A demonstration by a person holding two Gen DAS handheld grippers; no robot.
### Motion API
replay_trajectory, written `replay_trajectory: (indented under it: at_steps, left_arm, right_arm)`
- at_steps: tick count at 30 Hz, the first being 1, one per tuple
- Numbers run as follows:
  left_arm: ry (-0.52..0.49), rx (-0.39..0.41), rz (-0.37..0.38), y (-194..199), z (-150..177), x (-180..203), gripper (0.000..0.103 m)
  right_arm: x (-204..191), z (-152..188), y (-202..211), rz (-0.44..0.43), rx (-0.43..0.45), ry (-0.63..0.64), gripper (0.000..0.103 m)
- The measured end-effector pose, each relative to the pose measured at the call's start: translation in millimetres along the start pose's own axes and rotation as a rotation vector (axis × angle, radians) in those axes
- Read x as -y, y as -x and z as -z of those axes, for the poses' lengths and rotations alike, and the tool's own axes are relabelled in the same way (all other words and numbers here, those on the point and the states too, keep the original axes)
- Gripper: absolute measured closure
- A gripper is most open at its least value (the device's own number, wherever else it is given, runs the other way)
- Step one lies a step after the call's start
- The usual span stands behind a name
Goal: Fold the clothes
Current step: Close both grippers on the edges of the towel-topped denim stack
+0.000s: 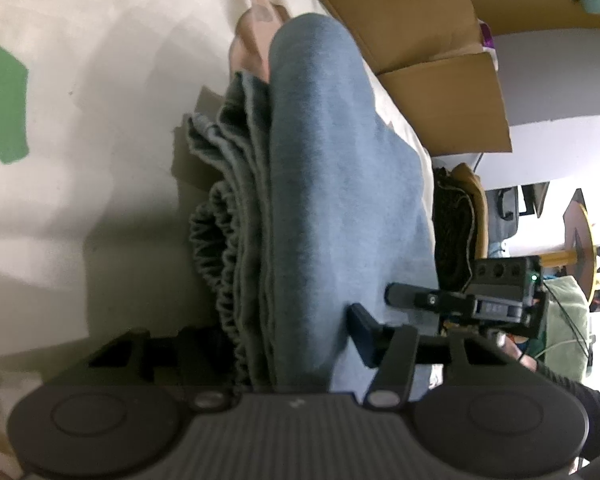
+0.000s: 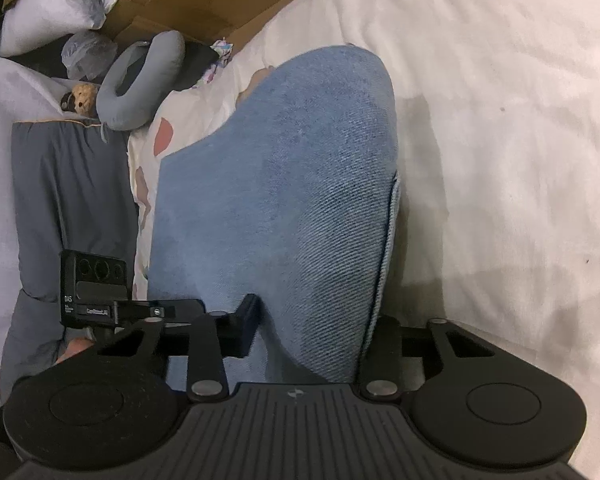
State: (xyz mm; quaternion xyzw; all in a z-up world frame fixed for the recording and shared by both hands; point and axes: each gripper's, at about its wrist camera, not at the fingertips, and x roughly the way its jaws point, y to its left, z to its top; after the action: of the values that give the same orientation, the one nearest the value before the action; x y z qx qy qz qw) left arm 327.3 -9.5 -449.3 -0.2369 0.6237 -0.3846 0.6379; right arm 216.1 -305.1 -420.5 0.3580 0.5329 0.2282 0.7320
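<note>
Both grippers, left gripper point(image 1: 284, 340) and right gripper point(image 2: 312, 328), hold the folded blue jeans point(image 2: 284, 200) between their jaws.

Blue denim garment point(image 2: 284, 184), cream sheet point(image 2: 500, 140) with coral and green patches

My bed point(image 2: 500, 140) wears a cream sheet with green and pink patches; on it lie my folded blue jeans point(image 2: 300, 200), waistband gathered.
</note>
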Motion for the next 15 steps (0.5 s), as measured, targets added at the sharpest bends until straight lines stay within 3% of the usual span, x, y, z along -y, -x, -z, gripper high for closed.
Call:
replay_trajectory:
  at_steps: [10,15]
  left_arm:
    - [-0.034,0.014,-0.098,10.5,2.7,21.6,0.056]
    - [-0.036,0.022,-0.139,12.7,3.5,27.0,0.057]
  right_arm:
    - [-27.4,0.7,7.8,0.051,-0.003,0.036,0.075]
    - [-34.9,3.0,8.5,0.081,0.002,0.040,0.075]
